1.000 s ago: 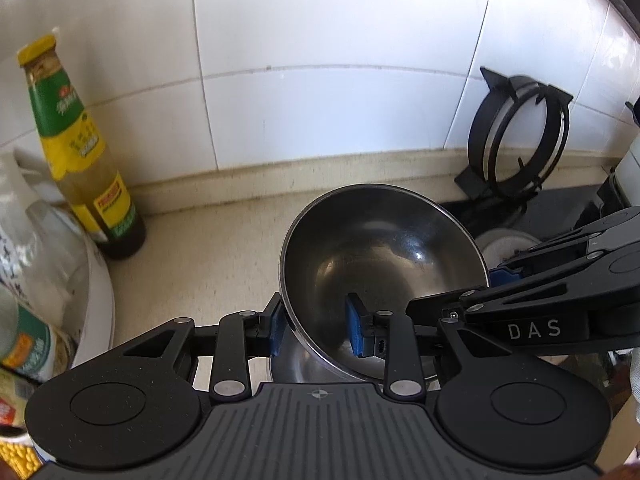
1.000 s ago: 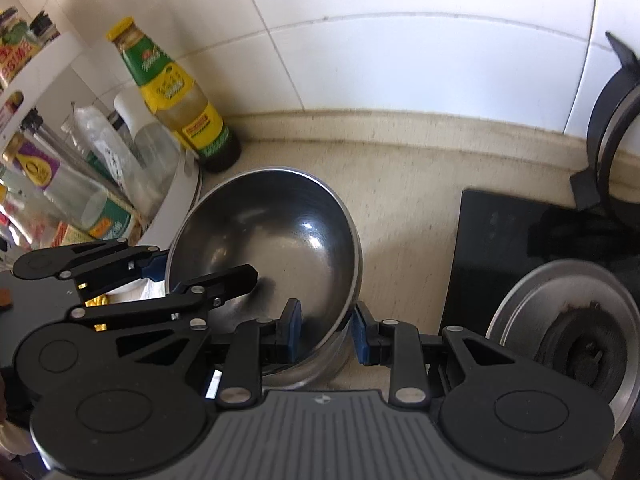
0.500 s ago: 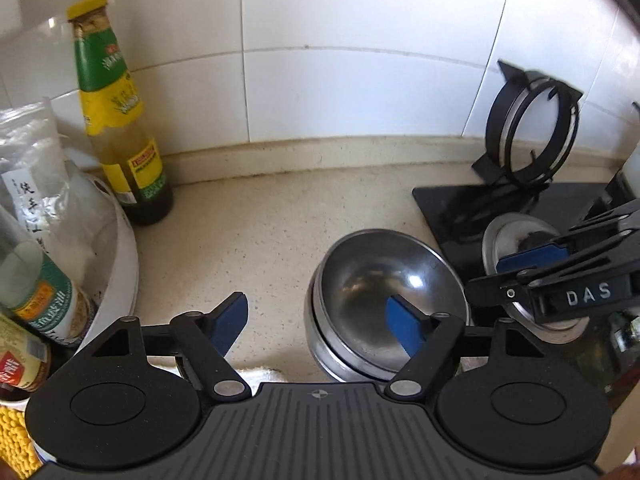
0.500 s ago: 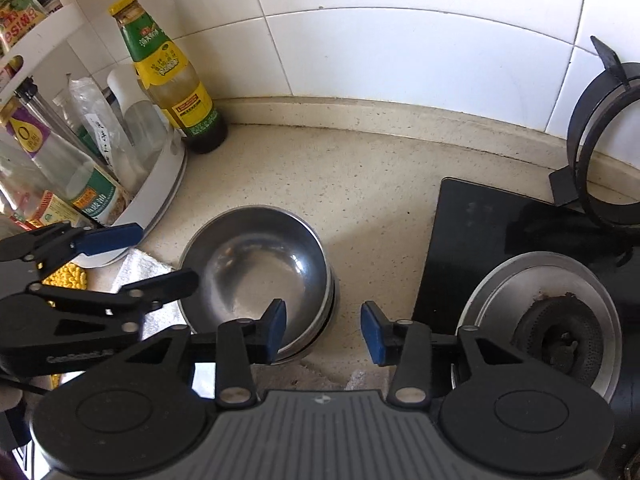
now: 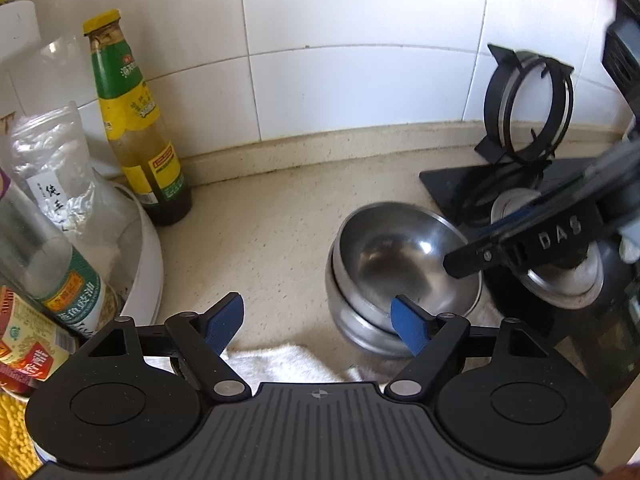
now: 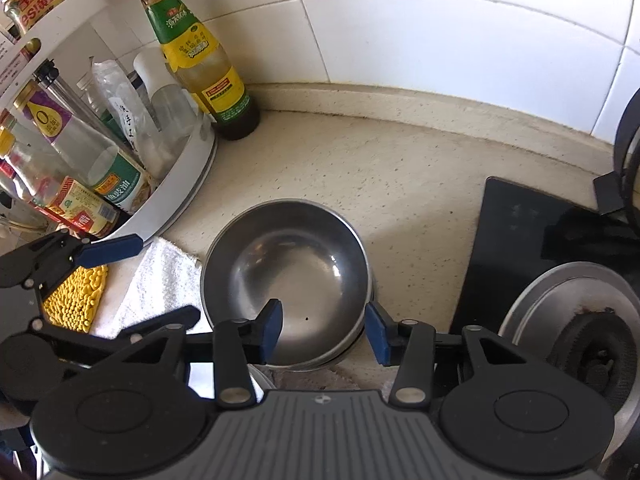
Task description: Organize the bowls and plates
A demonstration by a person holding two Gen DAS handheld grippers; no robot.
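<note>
A stack of nested steel bowls point(image 5: 400, 264) point(image 6: 288, 276) sits upright on the beige counter, partly on a white towel point(image 6: 160, 280). My left gripper point(image 5: 318, 322) hovers at the stack's near left with its jaws opening. Only counter and towel lie between its pads, and its right pad overlaps the stack's near edge in view. My right gripper point(image 6: 324, 332) hangs over the stack's near rim, jaws opening, with the pads straddling the rim without pressing it. Each gripper shows in the other's view: the right gripper point(image 5: 474, 246) and the left gripper point(image 6: 164, 280).
A green-labelled sauce bottle point(image 5: 136, 132) stands by the tiled wall. A white round rack point(image 6: 188, 196) with several bottles is on the left. A yellow cloth point(image 6: 76, 296) lies beside the towel. The black stove point(image 6: 516, 236) with its burner point(image 6: 580, 332) is on the right.
A second ago both grippers held one bowl tilted by its rim. Both have let go and drawn back, jaws wider. The bowl now sits nested in the stack.
</note>
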